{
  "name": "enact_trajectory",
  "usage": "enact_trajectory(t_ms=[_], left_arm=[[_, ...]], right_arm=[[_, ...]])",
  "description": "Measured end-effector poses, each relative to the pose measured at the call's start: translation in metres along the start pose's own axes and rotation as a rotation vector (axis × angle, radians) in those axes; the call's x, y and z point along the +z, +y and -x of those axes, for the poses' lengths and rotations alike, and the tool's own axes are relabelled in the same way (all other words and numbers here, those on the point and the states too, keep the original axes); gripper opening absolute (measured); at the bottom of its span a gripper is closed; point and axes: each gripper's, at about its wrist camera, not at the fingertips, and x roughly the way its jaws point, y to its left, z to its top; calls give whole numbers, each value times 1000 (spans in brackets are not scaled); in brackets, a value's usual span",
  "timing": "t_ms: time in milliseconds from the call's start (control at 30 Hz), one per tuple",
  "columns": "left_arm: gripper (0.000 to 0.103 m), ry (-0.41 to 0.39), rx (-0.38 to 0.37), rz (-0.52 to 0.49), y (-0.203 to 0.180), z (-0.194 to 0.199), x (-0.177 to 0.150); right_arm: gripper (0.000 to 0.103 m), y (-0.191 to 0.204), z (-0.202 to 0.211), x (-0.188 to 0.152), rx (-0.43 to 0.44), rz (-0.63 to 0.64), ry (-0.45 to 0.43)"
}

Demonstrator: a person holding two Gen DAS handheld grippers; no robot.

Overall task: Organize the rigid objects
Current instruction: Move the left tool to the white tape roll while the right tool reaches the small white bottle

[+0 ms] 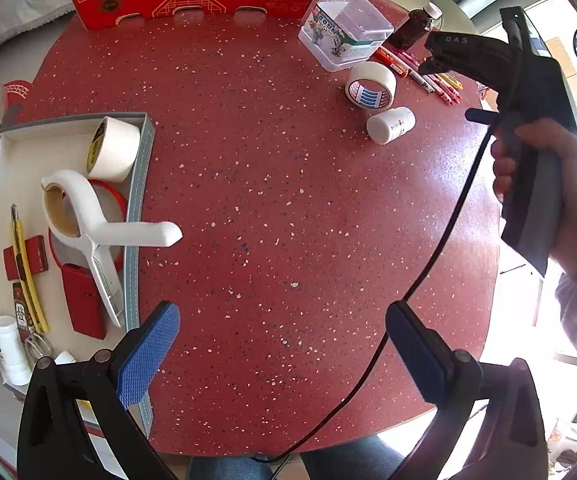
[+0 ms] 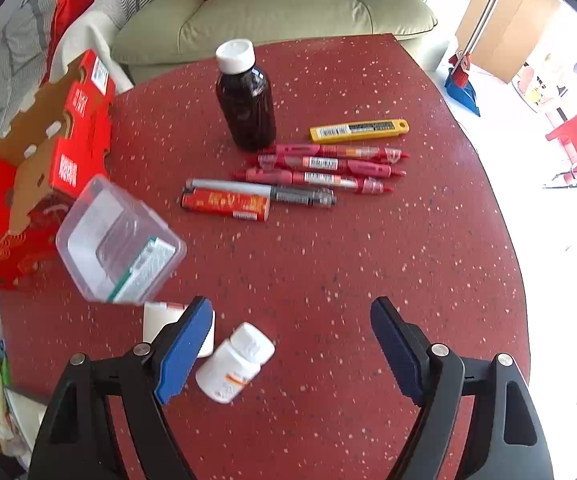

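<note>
- Left wrist view: left gripper (image 1: 282, 338) spread wide, nothing between its fingers, over bare red speckled counter (image 1: 272, 208).
- Grey-rimmed tray (image 1: 138, 184) at left, cut off by the frame edge; holds a white tape roll (image 1: 114, 152), white tape dispenser (image 1: 100, 216) over red tape, yellow utility knife (image 1: 28, 268), red boxes, small white bottle (image 1: 6, 348). Items at tray's near end partly hidden by the finger, hard to ID.
- Far right: hand (image 1: 556, 184) holds the right gripper body (image 1: 528, 92) w/ black cable (image 1: 440, 248); its fingers not visible here.
- Clear plastic box (image 1: 346, 30), clear tape roll (image 1: 370, 86), white pill bottle (image 1: 390, 124) lying on its side, pens only partly seen behind the gripper.
- Right wrist view: right gripper (image 2: 292, 348) wide apart, holding nothing. Pill bottle (image 2: 234, 362) lies just beside the left finger (image 2: 184, 352), which hides most of the tape roll (image 2: 158, 318).
- Shown only here in full: brown bottle (image 2: 246, 98) upright, yellow blade case (image 2: 358, 130), three red pens (image 2: 328, 166), grey pen (image 2: 264, 192), red lighter (image 2: 224, 204). Tray mostly out of view.
- Red carton (image 2: 40, 168) at left, sofa (image 2: 272, 20) behind.
</note>
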Motion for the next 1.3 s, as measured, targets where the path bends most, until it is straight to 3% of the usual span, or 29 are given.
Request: enact_trajectory(t_ms=[167,367,500,733,900,1067,1167,1300], left_arm=[[103,1,75,42,4,-1,7],[103,42,86,74,15,-13,5],[103,39,109,44,9,-18,8],[103,-16,100,16,-16,-16,31],[103,-133,114,-10,-51,-20,87],[103,-173,146,-102,-82,-47,137],[103,-157,190,-104,-74,-64,157],[103,-152,255,-2,-28,-61,170]], right_arm=[[82,23,-50,2,-3,123,143],[82,29,-35,-59,31,337,165],[82,13,-25,-97,74,410,223],[82,-25,-15,-102,38,388,207],[82,-65,-15,-88,72,224,236],[82,-95,-9,-100,84,152,267],[82,-104,-1,-116,80,160,271],[82,-107,11,-130,95,153,260]])
